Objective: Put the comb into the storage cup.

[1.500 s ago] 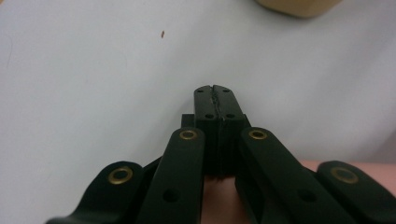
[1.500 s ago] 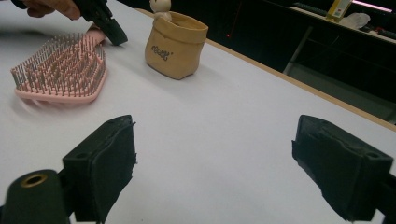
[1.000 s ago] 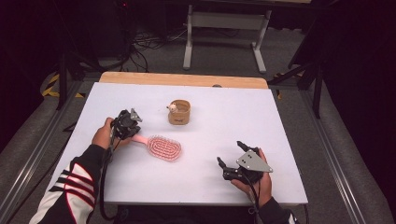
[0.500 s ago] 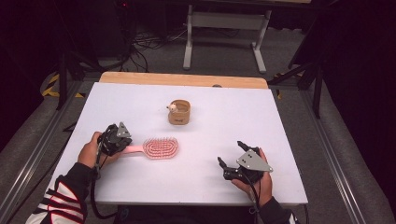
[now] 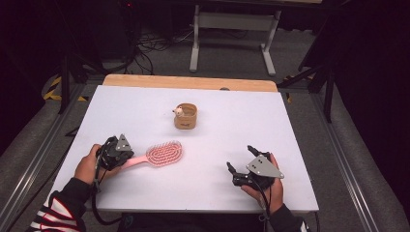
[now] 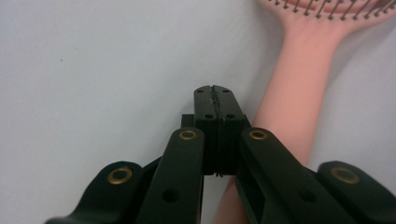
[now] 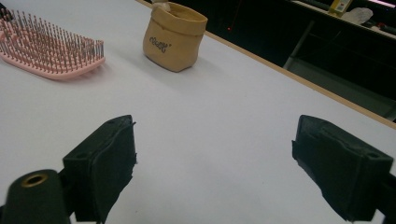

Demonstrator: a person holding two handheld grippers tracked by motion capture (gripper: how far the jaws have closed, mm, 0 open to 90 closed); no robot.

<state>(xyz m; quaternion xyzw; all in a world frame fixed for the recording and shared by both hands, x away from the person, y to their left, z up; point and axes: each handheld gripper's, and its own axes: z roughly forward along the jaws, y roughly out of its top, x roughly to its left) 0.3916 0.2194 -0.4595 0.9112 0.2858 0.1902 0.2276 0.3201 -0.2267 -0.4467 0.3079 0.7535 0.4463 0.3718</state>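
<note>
A lab: white table (image 5: 145, 104) ringed by dark curtains, floor cables (image 5: 145, 46), metal stand (image 5: 232, 29).

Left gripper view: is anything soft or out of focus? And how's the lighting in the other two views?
Left gripper view: the shut left gripper is fairly sharp, the pink brush handle beside it soft. Right gripper view: even light, the right gripper open and slightly blurred, faint shadow beside the tan pouch. High view: white table bright, surroundings dark.

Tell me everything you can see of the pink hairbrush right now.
The pink hairbrush looks like plastic, with an oval head of dark-tipped bristles facing up and a plain flat handle. It lies flat on the white table, handle pointing toward the left gripper. That gripper's shut jaws sit beside the handle, not around it; whether they touch is unclear.
</note>
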